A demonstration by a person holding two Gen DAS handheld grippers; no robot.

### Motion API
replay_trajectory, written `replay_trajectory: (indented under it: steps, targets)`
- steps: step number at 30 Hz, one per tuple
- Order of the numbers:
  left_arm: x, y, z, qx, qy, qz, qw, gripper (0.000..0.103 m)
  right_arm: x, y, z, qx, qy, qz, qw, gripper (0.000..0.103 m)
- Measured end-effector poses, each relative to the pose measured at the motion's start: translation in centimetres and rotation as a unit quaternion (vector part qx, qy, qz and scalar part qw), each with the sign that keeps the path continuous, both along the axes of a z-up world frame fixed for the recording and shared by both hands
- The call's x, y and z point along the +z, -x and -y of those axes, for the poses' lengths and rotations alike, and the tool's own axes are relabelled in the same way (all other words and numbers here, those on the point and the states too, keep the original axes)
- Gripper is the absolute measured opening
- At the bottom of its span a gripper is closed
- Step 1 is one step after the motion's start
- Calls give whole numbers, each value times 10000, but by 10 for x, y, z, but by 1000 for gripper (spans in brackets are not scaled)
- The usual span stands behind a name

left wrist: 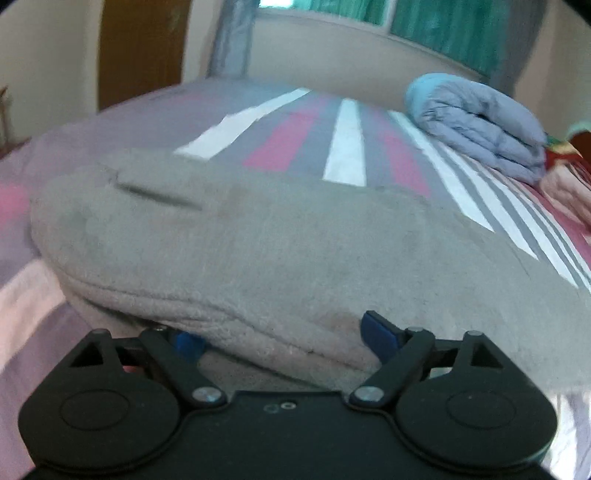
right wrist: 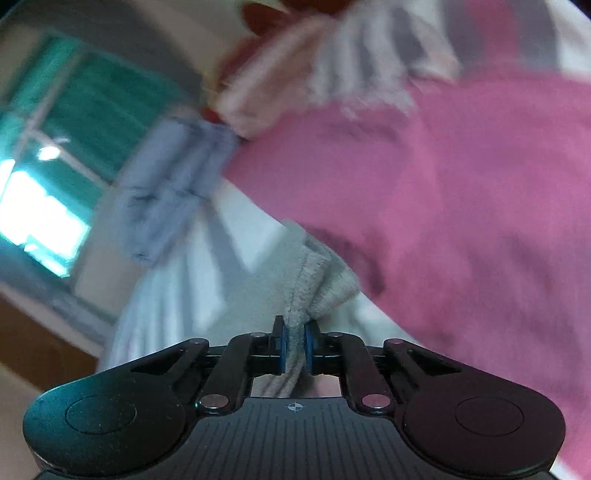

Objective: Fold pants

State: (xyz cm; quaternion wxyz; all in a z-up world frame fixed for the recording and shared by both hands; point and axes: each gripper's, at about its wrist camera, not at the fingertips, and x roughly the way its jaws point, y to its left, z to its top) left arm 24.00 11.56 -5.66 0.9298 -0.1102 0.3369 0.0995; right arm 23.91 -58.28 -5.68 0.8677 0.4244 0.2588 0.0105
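I read the left wrist view first. The pants (left wrist: 258, 251), grey and fleecy, lie folded in layers on the bed (left wrist: 66, 122), filling the middle of the view, with a pocket slit near their far left side. My left gripper (left wrist: 284, 338) sits at the near edge of the fabric with its fingers (left wrist: 376, 334) spread wide. One blue pad shows at each side of a thick fold. The fold lies between the pads, but I cannot tell whether either pad presses on it. I record no grasp here.

The bed carries a striped sheet (left wrist: 347, 147) in white, grey and red. A rolled blue-grey quilt (left wrist: 484, 129) rests at the far right of the bed, well apart from the pants. Behind the bed I see a wall, a brown door (left wrist: 144, 48) and green curtains (left wrist: 443, 26).

The right wrist view is tilted and blurred. My right gripper (right wrist: 294, 345) has its fingers (right wrist: 282, 347) drawn almost together, and a bunched edge of the grey pants (right wrist: 317, 280) is pinched between the two blue pads. The cloth rises from the pads in a narrow ridge. A large pink fabric (right wrist: 461, 206) fills the right side of this view, just beyond the held edge. The blue-grey quilt (right wrist: 166, 192) and the green-curtained window (right wrist: 85, 107) appear at the left.
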Motion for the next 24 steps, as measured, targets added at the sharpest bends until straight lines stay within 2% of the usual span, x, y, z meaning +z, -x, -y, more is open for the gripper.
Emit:
replay_trajectory:
  steps: [1,3,6,7,9,11,13,15,17,20,24]
  targets:
    - [-1,6,2,-103,-108,10,9999,82,7,7,0,100,80,210,9997,9]
    - [-3,20,4,-164,-154,174,9996,82,6,14,-1,203,298,302,9989,9]
    - [7,27,1,-41,-13,388,9992,81,-36,4,4,224,41,-478,9986,8]
    - [11,28,2,-20,-42,487,9988,81,-42,7,7,150,-149,-371,9991,8]
    - [17,27,4,-4,-87,653,9978,81,-37,9,3,91,-138,-370,9992,9]
    - [16,21,4,11,-51,648,9979,85,-34,11,1,29,-157,-365,9992,11]
    - [-3,10,4,1,-71,120,9999,88,-38,12,5,-114,-460,-328,9983,12]
    - [-10,10,8,-64,-232,127,9996,89,-44,12,9,-233,-701,-309,9968,12]
    - [-3,11,8,-58,-204,74,9997,88,-43,10,8,-321,-759,-347,9960,12]
    - [9,27,1,21,-27,264,9996,85,-41,9,19,-352,-789,-412,9954,12]
    - [23,46,-4,340,-225,668,9969,86,-36,8,18,-365,-714,-456,9957,12]
